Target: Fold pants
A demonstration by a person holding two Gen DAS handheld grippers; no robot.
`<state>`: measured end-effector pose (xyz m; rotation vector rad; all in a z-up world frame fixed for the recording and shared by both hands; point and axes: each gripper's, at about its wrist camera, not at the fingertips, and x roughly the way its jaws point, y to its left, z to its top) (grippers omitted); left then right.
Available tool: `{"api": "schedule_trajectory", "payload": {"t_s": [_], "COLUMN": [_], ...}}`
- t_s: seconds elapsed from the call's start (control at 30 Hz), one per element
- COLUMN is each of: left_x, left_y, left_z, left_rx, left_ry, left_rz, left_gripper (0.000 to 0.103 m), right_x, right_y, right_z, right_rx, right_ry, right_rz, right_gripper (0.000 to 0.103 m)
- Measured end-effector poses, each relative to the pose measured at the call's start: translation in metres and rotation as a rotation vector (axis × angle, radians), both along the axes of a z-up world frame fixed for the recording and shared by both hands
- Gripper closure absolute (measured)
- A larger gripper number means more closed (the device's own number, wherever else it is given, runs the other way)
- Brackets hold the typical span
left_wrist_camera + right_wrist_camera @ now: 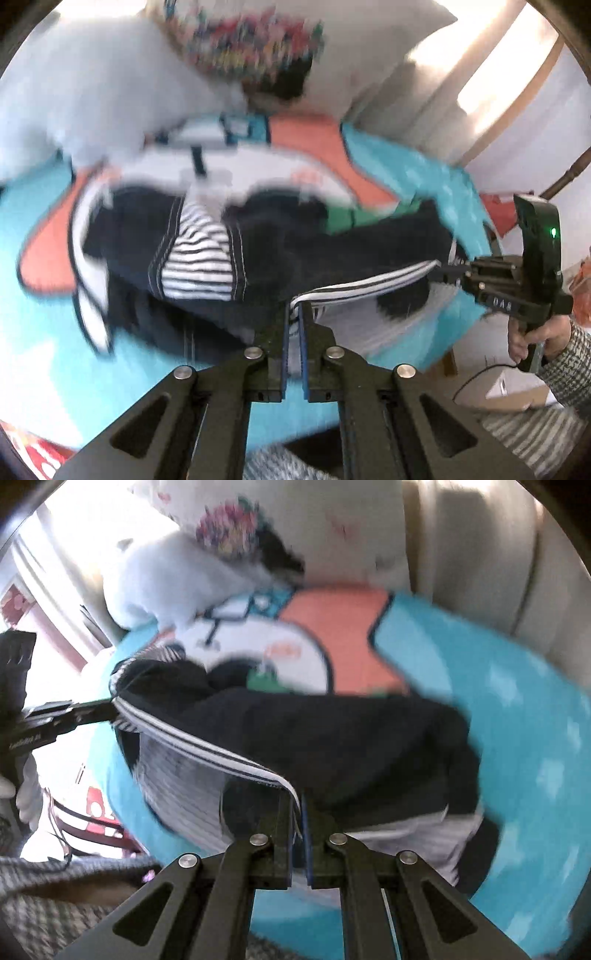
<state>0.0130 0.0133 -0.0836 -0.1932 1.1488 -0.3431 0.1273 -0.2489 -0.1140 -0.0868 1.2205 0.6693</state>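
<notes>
Dark navy pants (280,251) with a black-and-white striped waistband and lining lie across a turquoise bed cover; they also show in the right wrist view (332,738). My left gripper (294,314) is shut on one end of the striped waistband (369,286). My right gripper (297,805) is shut on the other end of the waistband (207,746), which is stretched taut between the two. Each gripper shows in the other's view: the right one (448,271) at the right, the left one (107,709) at the left. Both views are motion-blurred.
The bed cover (44,350) is turquoise with orange and white patches (340,638). White pillows (92,92) and a colourful patterned cloth (243,40) lie at the far end. A bed frame edge and a cardboard box (517,391) are at the right.
</notes>
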Motion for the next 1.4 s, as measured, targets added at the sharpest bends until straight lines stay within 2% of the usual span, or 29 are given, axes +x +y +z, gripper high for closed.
{"api": "schedule_trajectory", "payload": {"t_s": [0.1,0.17,0.23,0.27,0.3,0.33,0.37,0.43,0.57,0.6,0.73,0.8,0.83,0.87,0.93,1.0,1.03,1.07,1.1,1.13,1.27,1.4], "left_x": [-0.012,-0.02,-0.023,-0.024,-0.023,-0.022,-0.019,-0.004,0.036,0.046,0.068,0.071,0.07,0.069,0.065,0.06,0.056,0.052,0.048,0.042,0.02,0.018], "left_y": [0.009,0.023,0.043,0.05,0.06,0.066,0.076,0.088,0.102,0.103,0.099,0.096,0.095,0.095,0.095,0.099,0.101,0.104,0.105,0.107,0.111,0.111], "left_z": [-0.016,-0.011,0.001,0.005,0.01,0.013,0.018,0.019,0.002,-0.005,-0.028,-0.031,-0.03,-0.028,-0.028,-0.023,-0.021,-0.017,-0.014,-0.012,-0.006,-0.021], "left_rx": [0.022,-0.012,-0.06,-0.073,-0.088,-0.095,-0.1,-0.126,-0.189,-0.2,-0.204,-0.201,-0.189,-0.181,-0.192,-0.192,-0.207,-0.223,-0.242,-0.263,-0.335,-0.29], "left_ry": [0.059,0.058,0.044,0.036,0.021,0.009,-0.002,-0.016,0.03,0.06,0.15,0.157,0.147,0.146,0.154,0.151,0.15,0.15,0.151,0.151,0.157,0.192], "left_rz": [-0.001,0.018,0.053,0.07,0.096,0.117,0.148,0.192,0.259,0.275,0.3,0.306,0.303,0.301,0.289,0.293,0.294,0.297,0.3,0.304,0.299,0.296], "left_gripper": [0.098,0.098,0.095,0.091,0.087,0.075,0.064,0.055,0.051,0.051,0.051,0.053,0.066,0.084,0.091,0.092,0.093,0.094,0.094,0.094,0.095,0.095], "right_x": [-0.016,-0.023,-0.026,-0.028,-0.03,-0.032,-0.035,-0.037,-0.035,-0.031,-0.012,0.001,0.008,0.016,0.031,0.044,0.05,0.052,0.054,0.052,0.034,0.01], "right_y": [-0.003,-0.007,-0.011,-0.013,-0.015,-0.017,-0.019,-0.027,-0.051,-0.059,-0.073,-0.071,-0.069,-0.068,-0.063,-0.056,-0.055,-0.055,-0.056,-0.056,-0.067,-0.088], "right_z": [-0.02,-0.025,-0.022,-0.018,-0.014,-0.011,-0.007,0.001,0.014,0.016,0.025,0.027,0.026,0.024,0.015,0.003,-0.004,-0.008,-0.011,-0.013,0.007,0.025], "right_rx": [-0.04,-0.037,-0.023,-0.017,-0.014,-0.01,-0.007,0.008,0.013,0.018,0.035,0.041,0.048,0.056,0.056,0.013,-0.01,0.0,0.028,0.047,0.126,0.15], "right_ry": [0.033,0.043,0.035,0.032,0.029,0.023,0.013,-0.007,-0.05,-0.054,-0.094,-0.123,-0.124,-0.117,-0.096,-0.076,-0.055,-0.033,-0.002,0.02,0.01,-0.012], "right_rz": [-0.041,-0.075,-0.103,-0.113,-0.119,-0.125,-0.134,-0.163,-0.288,-0.336,-0.476,-0.536,-0.557,-0.575,-0.607,-0.63,-0.638,-0.639,-0.639,-0.639,-0.657,-0.725], "right_gripper": [0.096,0.095,0.089,0.086,0.079,0.072,0.07,0.069,0.068,0.066,0.039,0.039,0.039,0.039,0.039,0.039,0.047,0.057,0.088,0.098,0.098,0.098]}}
